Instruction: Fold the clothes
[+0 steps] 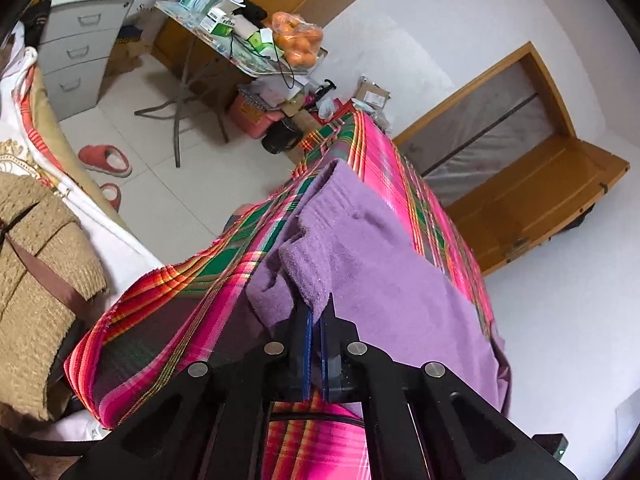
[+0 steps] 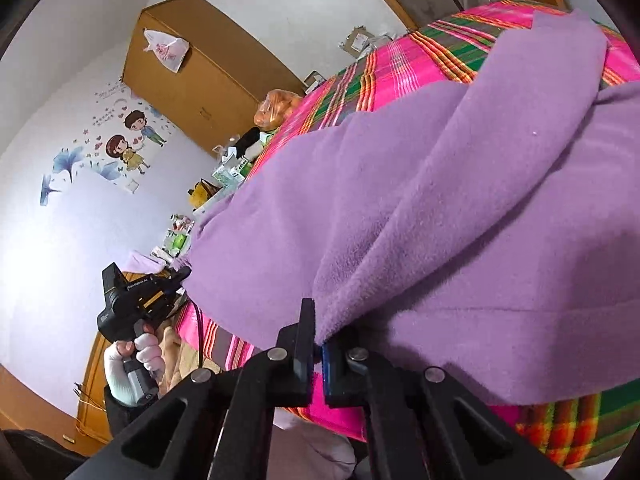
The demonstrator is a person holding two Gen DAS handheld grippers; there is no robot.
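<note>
I see the purple garment (image 1: 384, 256) lying on the plaid cloth (image 1: 168, 304) that covers the table, spread along its length with one end near the far edge.

Left gripper (image 1: 318, 312): the jaws are closed to a narrow gap, and a fold of the purple fleece sits pinched between the blue pads (image 1: 307, 344). The gripped fold rises off the plaid cloth at the near corner of the garment.

Right gripper (image 2: 316, 328): the jaws are likewise narrow, clamped on an edge of the garment (image 2: 440, 208). The fabric drapes upward and away from the fingertips in broad folds, covering most of the plaid cloth (image 2: 400, 64) in this view.

In the right wrist view, the left gripper (image 2: 180, 276) appears at the left, held by a gloved hand (image 2: 132, 364), its tips touching the garment's far corner.

Background, left wrist view: a bag of oranges (image 1: 298, 38) on a cluttered folding table, a grey drawer cabinet (image 1: 80, 44), and red slippers (image 1: 106, 160) on the tiled floor.
</note>
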